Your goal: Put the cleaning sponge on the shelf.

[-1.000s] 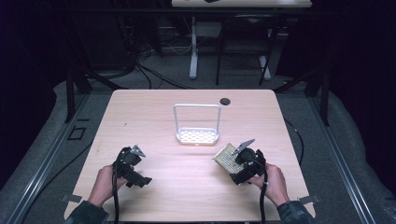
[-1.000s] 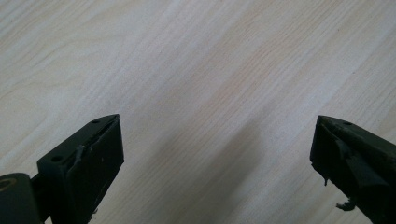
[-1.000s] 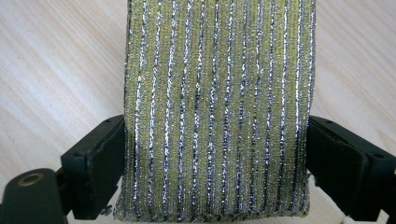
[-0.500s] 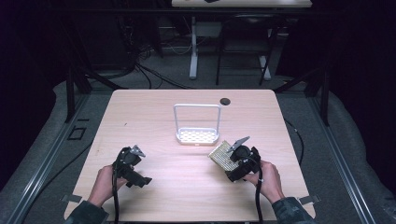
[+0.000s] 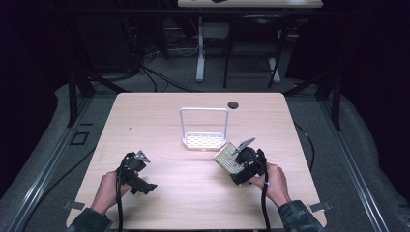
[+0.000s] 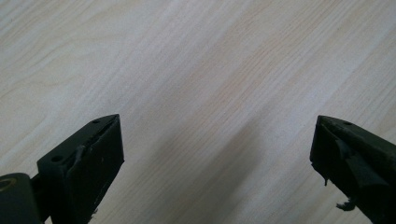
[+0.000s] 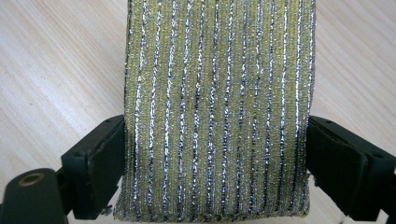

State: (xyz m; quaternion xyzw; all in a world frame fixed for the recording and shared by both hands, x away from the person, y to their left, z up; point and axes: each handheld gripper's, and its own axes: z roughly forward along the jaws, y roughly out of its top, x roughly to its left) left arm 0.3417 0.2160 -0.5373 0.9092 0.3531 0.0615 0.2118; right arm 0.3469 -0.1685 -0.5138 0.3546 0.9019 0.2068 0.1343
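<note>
Nearest me, my left tool (image 5: 137, 162) sits released over bare desk (image 5: 159, 121), its jaws spread wide with nothing between them. My right tool (image 5: 238, 162) is clenched on the yellow-green scouring sponge (image 7: 217, 107), a pad with silver stripes held by its two sides just above the desk. Just beyond the sponge stands the white rack (image 5: 204, 140) with its tall wire handle.

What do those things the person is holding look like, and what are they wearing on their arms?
Each hand-held gripper, left and right, is black and chunky, with two flat black jaws and a small grey three-cornered plate on top. A black cable trails back from each towards the person. The sleeves are dark green with a camouflage-like pattern.
</note>
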